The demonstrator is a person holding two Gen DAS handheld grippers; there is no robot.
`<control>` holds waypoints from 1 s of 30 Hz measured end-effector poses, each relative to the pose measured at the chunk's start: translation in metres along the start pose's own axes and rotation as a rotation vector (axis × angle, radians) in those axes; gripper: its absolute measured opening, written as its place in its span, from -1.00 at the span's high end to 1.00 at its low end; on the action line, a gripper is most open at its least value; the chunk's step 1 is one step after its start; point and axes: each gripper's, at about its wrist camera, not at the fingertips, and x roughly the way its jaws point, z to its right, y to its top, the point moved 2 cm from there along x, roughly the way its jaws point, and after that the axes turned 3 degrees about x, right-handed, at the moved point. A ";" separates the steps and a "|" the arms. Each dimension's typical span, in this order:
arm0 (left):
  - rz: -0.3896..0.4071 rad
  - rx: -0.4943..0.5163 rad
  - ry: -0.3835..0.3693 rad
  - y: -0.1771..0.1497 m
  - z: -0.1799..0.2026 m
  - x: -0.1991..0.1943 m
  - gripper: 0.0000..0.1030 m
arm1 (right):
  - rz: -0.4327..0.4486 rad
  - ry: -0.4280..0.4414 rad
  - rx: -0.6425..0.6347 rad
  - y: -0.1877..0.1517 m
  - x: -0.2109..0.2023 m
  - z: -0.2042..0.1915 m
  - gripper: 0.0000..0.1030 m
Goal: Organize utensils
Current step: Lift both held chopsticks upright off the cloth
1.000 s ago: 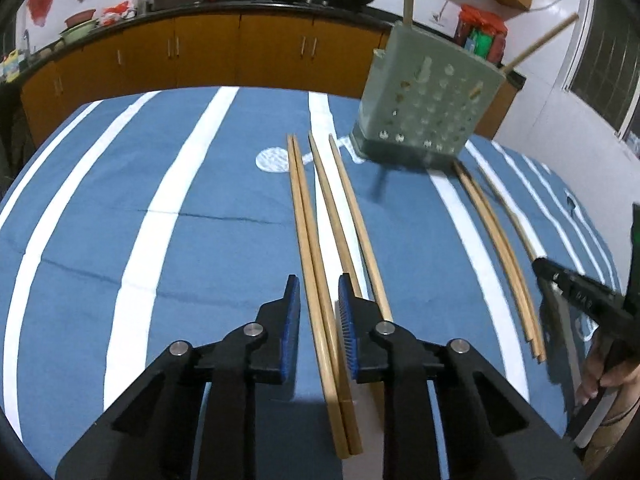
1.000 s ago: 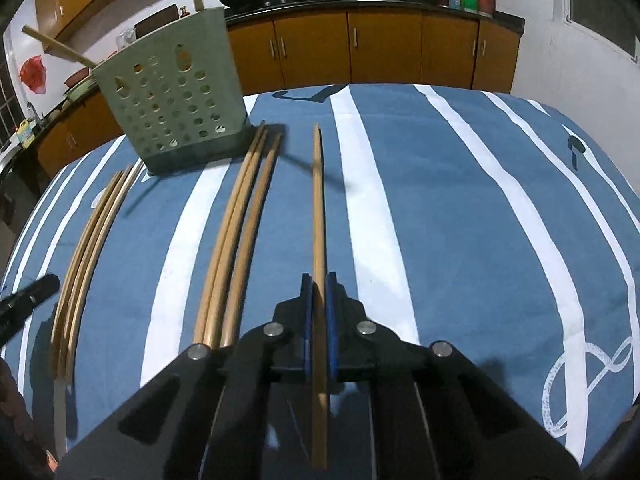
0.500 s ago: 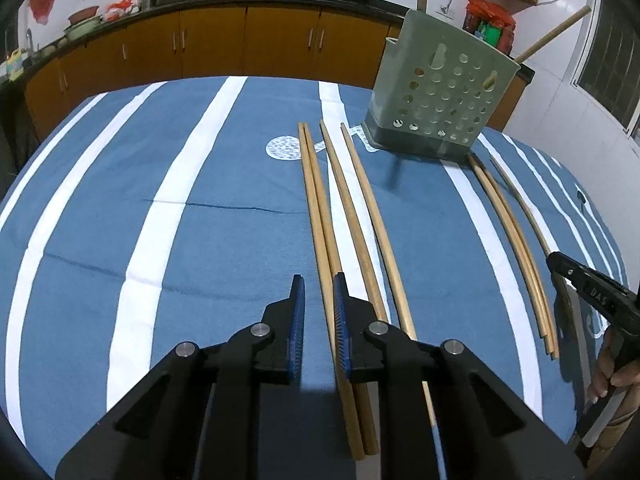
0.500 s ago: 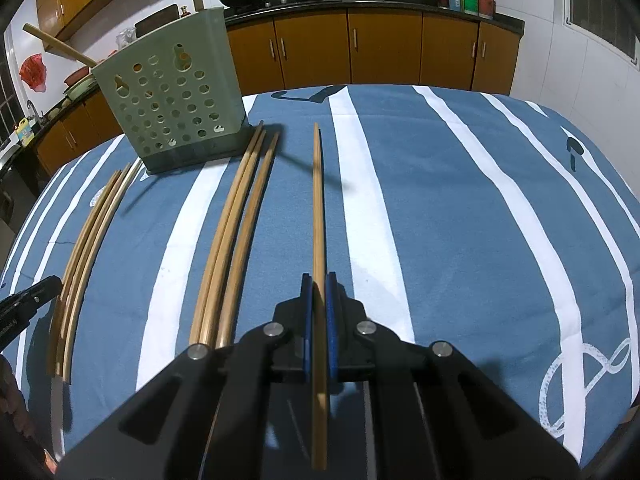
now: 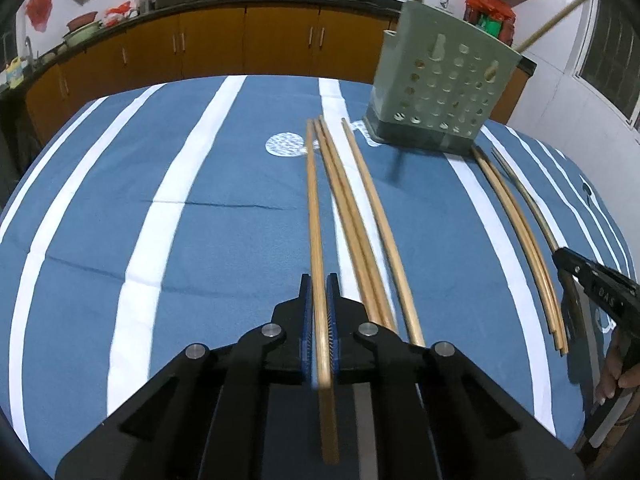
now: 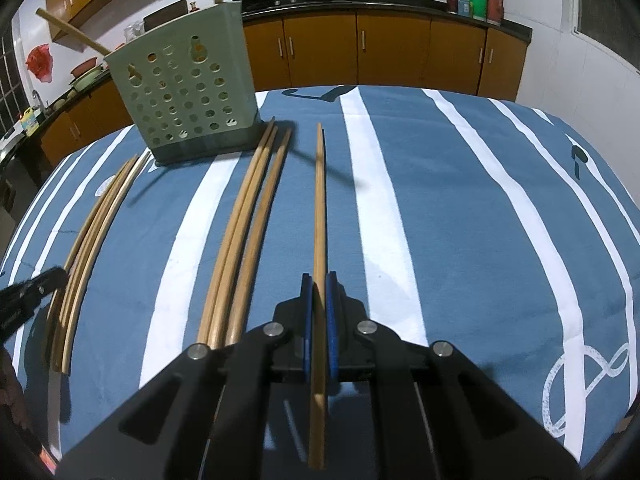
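My left gripper (image 5: 319,286) is shut on a long wooden chopstick (image 5: 313,208) that points toward the green perforated utensil holder (image 5: 442,80). Three more chopsticks (image 5: 360,216) lie on the cloth just right of it. My right gripper (image 6: 319,284) is shut on another chopstick (image 6: 319,196), held a little above the cloth. Three loose chopsticks (image 6: 248,216) lie to its left, and a further bundle (image 6: 96,220) lies farther left. The holder (image 6: 186,88) stands at the back left in the right wrist view, with chopsticks sticking out of its top.
The table wears a blue cloth with white stripes (image 5: 168,208). Brown kitchen cabinets (image 5: 248,44) with pans on the counter run along the back wall. The right gripper shows at the right edge of the left wrist view (image 5: 592,280).
My left gripper has closed from open onto the leftmost chopstick and drawn it apart from the others. My right gripper has kept hold of its chopstick and barely moved.
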 end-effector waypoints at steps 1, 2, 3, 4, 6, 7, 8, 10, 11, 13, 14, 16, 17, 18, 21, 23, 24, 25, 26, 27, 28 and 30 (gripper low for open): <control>0.000 -0.001 0.014 0.003 -0.003 0.002 0.85 | 0.000 -0.002 -0.010 0.001 0.001 -0.002 0.84; 0.000 -0.005 0.025 0.006 -0.007 0.004 0.85 | 0.000 -0.004 -0.015 0.001 0.001 -0.002 0.84; 0.000 -0.016 0.036 0.009 -0.012 0.007 0.85 | 0.000 -0.007 -0.019 0.003 0.003 -0.002 0.84; 0.000 -0.033 0.046 0.013 -0.018 0.010 0.85 | 0.003 -0.013 -0.018 0.005 0.004 -0.001 0.84; 0.001 -0.061 0.053 0.018 -0.026 0.013 0.85 | 0.011 -0.031 0.005 0.012 0.009 0.004 0.84; 0.003 -0.075 0.056 0.021 -0.030 0.015 0.85 | 0.014 -0.037 0.016 0.014 0.011 0.006 0.84; 0.004 -0.082 0.059 0.023 -0.033 0.016 0.84 | 0.018 -0.043 0.025 0.017 0.013 0.009 0.84; 0.011 -0.086 0.063 0.025 -0.036 0.018 0.84 | 0.020 -0.050 0.040 0.022 0.017 0.012 0.84; 0.016 -0.082 0.068 0.025 -0.036 0.018 0.84 | 0.020 -0.050 0.045 0.024 0.018 0.013 0.84; 0.023 -0.074 0.073 0.024 -0.035 0.018 0.84 | 0.020 -0.044 0.052 0.025 0.019 0.015 0.83; 0.023 -0.076 0.071 0.024 -0.035 0.018 0.84 | 0.020 -0.041 0.054 0.025 0.019 0.015 0.83; 0.023 -0.081 0.065 0.024 -0.036 0.018 0.84 | 0.019 -0.033 0.061 0.025 0.020 0.017 0.83; 0.024 -0.084 0.062 0.025 -0.036 0.018 0.84 | 0.019 -0.031 0.063 0.025 0.020 0.017 0.83; 0.024 -0.087 0.058 0.024 -0.037 0.017 0.84 | 0.019 -0.029 0.065 0.025 0.020 0.017 0.83; 0.025 -0.095 0.049 0.024 -0.038 0.017 0.84 | 0.018 -0.030 0.065 0.026 0.022 0.018 0.83; 0.026 -0.098 0.046 0.024 -0.038 0.017 0.84 | 0.018 -0.028 0.066 0.026 0.021 0.018 0.83; 0.026 -0.100 0.044 0.024 -0.039 0.017 0.84 | 0.018 -0.028 0.067 0.026 0.021 0.018 0.83; 0.026 -0.101 0.042 0.024 -0.039 0.018 0.84 | 0.018 -0.027 0.067 0.026 0.022 0.018 0.83; 0.026 -0.102 0.041 0.024 -0.039 0.018 0.84 | 0.018 -0.027 0.067 0.026 0.022 0.018 0.83; 0.026 -0.103 0.041 0.025 -0.039 0.018 0.84 | 0.018 -0.028 0.067 0.026 0.022 0.018 0.83; 0.026 -0.102 0.041 0.025 -0.040 0.018 0.84 | 0.018 -0.028 0.067 0.026 0.022 0.018 0.83; 0.026 -0.102 0.041 0.025 -0.040 0.018 0.83 | 0.018 -0.029 0.066 0.026 0.022 0.018 0.83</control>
